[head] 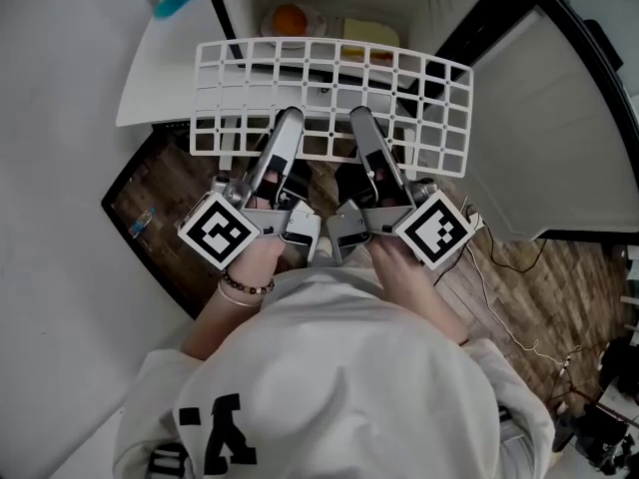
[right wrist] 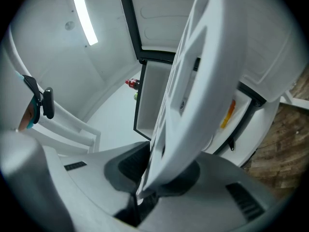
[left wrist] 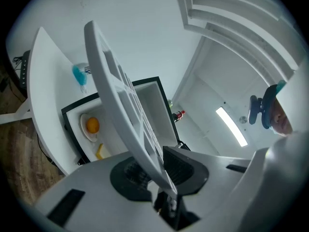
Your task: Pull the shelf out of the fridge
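shelf (head: 334, 96) looks fully clear of the fridge (head: 238, 3), hanging in the air just in front of the open compartment, roughly level from overhead, near long edge toward the person. left tongs (head: 288, 120) and right tongs (head: 359, 118) are both squeezed down narrow on that near edge, pads pinching the rim bar, side by side around the middle of the edge. makes sense: two grips on one edge stop the grid twisting, and the front rim is the part you can reach to draw it straight out. downside: the whole grid cantilevers off the tongs, so I'd expect the far edge to droop if either pinch slips. shelf is bare, nothing riding on it. inside the fridge an orange (head: 290, 18) sits on a plate (left wrist: 86, 136) toward the left wall, a yellow block (head: 369, 33) beside it, both well apart from the shelf. fridge door (head: 529, 138) stands open on the right, clear of the shelf's right corner. I'd call the pull done or nearly; what's left is somewhere to set it down
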Available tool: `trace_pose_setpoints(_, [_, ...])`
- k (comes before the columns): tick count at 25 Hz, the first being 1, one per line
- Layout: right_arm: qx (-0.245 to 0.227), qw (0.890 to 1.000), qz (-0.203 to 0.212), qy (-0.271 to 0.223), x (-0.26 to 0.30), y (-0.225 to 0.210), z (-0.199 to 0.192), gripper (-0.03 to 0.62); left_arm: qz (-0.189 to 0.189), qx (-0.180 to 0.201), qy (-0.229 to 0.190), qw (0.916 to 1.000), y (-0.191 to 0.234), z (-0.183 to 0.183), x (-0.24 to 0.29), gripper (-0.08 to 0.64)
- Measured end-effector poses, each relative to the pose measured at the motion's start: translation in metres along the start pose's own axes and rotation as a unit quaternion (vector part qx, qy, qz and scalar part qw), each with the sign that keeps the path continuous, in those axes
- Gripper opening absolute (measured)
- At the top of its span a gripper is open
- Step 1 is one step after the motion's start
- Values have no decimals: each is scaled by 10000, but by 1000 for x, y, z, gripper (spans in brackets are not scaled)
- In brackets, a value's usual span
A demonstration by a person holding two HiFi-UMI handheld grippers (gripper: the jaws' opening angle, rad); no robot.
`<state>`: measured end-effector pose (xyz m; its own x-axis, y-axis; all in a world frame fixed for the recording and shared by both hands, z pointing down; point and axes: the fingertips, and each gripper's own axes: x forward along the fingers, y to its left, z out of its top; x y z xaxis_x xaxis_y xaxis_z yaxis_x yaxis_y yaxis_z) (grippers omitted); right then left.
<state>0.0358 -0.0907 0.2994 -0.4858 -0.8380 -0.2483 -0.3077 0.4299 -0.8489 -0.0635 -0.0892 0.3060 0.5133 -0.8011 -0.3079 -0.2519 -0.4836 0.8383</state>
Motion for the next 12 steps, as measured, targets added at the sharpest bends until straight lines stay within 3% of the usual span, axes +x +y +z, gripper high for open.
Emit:
trace_pose_setpoints(7, [19,9999,-77,-105,-15,10,-16,69,-39,-95,101,9999,-7,0,-21,72])
trace_pose_setpoints(12, [247,9994,-206,-98,-8,-7,-8,69,167,-42,228,9996,5,-4,-6,71])
